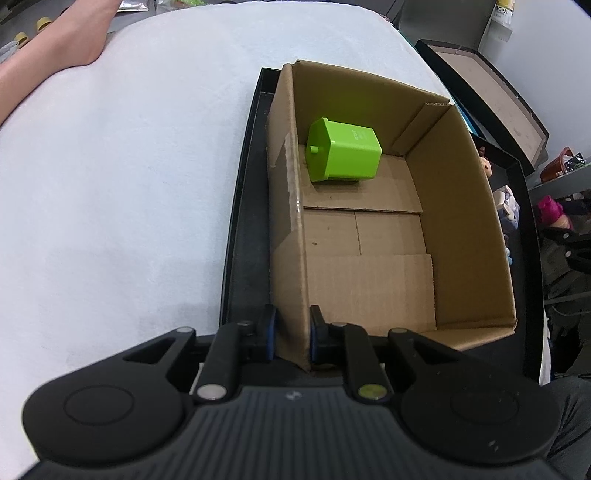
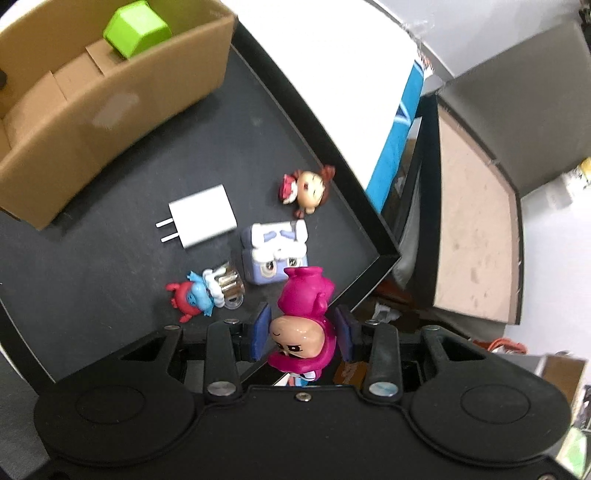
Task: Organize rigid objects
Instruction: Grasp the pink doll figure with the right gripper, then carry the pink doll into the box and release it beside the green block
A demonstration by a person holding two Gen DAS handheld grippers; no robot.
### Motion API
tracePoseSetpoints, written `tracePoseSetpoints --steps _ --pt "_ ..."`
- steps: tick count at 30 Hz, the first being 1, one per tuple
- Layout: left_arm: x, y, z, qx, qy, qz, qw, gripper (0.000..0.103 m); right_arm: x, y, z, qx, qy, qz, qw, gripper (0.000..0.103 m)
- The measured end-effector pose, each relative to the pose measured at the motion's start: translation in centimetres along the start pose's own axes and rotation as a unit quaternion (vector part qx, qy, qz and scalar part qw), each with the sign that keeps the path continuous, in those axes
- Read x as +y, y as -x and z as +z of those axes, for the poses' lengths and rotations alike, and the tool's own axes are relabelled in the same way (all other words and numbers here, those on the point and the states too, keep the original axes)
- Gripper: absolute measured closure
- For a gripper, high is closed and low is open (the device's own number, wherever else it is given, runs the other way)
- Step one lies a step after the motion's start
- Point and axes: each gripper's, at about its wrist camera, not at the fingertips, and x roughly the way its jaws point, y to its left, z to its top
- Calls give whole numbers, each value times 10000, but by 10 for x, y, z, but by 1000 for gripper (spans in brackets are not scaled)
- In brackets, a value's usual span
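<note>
A cardboard box point(image 1: 465, 221) stands on a black tray point(image 1: 243, 206); a green plastic block point(image 1: 341, 155) lies inside at its far end. My left gripper point(image 1: 291, 332) is shut on the box's near-left wall. In the right wrist view my right gripper point(image 2: 303, 332) is shut on a magenta hooded figurine point(image 2: 303, 317), held above the black tray point(image 2: 110, 280). On the tray lie a white charger plug point(image 2: 203, 218), a red-haired doll point(image 2: 310, 186), a pale blue toy point(image 2: 275, 251) and a blue-and-red figure point(image 2: 195, 295). The box point(image 2: 92, 110) and green block point(image 2: 136, 27) show at upper left.
A white cloth point(image 1: 122, 184) covers the table left of the tray. A person's bare arm point(image 1: 48, 55) rests at the far left. An open dark case point(image 2: 476, 236) stands right of the tray, beyond its corner. Shelves with clutter are at the right.
</note>
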Motion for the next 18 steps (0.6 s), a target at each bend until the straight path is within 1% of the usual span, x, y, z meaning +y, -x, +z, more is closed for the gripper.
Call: tracePoseSetpoints --steps 6,11,18 --pt "3 1 -1 -7 21 -67 10000 86 -1 16 9 -84 130 -86 9998 66" --pt "4 0 -1 -23 43 -97 9999 86 3 29 18 -176 75 -111 9998 66" --pt "6 1 1 -43 -18 -115 9999 86 21 57 37 -496 132 -78 9987 66"
